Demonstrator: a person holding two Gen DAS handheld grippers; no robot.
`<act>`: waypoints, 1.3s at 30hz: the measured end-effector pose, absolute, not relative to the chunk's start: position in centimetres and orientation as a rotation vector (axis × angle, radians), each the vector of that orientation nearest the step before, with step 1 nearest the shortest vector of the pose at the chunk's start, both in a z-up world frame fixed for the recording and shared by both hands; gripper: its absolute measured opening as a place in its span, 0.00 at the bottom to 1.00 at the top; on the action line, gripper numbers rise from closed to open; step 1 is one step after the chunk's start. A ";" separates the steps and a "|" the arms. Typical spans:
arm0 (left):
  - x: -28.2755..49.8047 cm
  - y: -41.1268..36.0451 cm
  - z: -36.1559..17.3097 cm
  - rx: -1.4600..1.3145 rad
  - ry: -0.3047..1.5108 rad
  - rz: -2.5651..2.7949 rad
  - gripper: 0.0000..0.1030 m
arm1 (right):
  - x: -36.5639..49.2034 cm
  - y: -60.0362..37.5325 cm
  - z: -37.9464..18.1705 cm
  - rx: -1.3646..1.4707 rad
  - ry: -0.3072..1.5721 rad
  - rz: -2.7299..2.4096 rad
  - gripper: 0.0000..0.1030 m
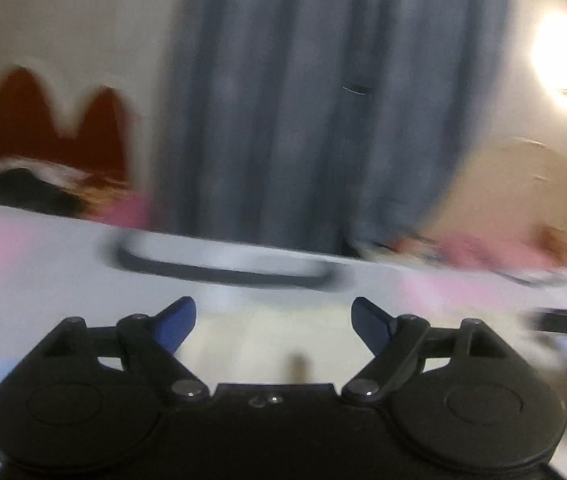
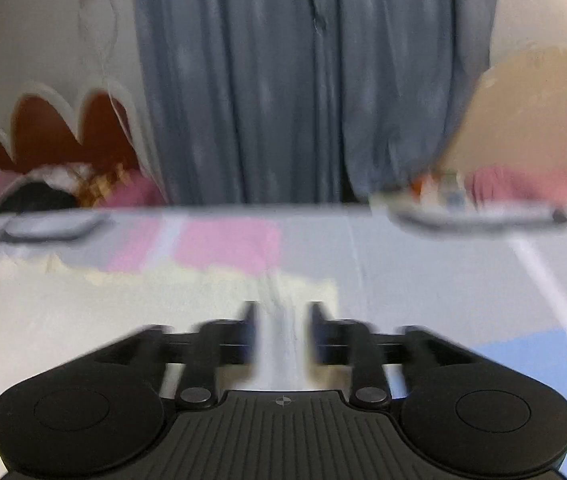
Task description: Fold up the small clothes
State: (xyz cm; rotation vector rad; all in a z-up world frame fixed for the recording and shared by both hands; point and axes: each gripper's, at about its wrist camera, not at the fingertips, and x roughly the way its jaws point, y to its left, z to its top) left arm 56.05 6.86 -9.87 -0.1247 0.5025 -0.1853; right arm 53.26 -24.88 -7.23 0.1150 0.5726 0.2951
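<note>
While blurred, left wrist view: left gripper (image 1: 273, 322) spread wide, empty; pale cream cloth garment (image 1: 283, 340) flat beneath. Risk: grabbing short, snagging one layer only.

Right wrist view: right gripper (image 2: 282, 334) part-open, pads not visibly pressing; garment (image 2: 163, 288) below, fold ridge between. Risk: slipped hem, crooked fold.

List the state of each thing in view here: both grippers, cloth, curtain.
Left gripper: open, nothing between its fingers.
Right gripper: partly open, a fold of cloth runs between its fingers; grip unclear through blur.
Cream cloth: lying on the surface, partly bunched.
Grey curtain: drawn shut, hanging in folds.
</note>
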 end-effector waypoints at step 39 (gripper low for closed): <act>47.3 -2.7 -13.7 0.175 0.676 -0.297 0.78 | 43.2 -16.2 -8.8 -0.166 0.710 0.471 0.34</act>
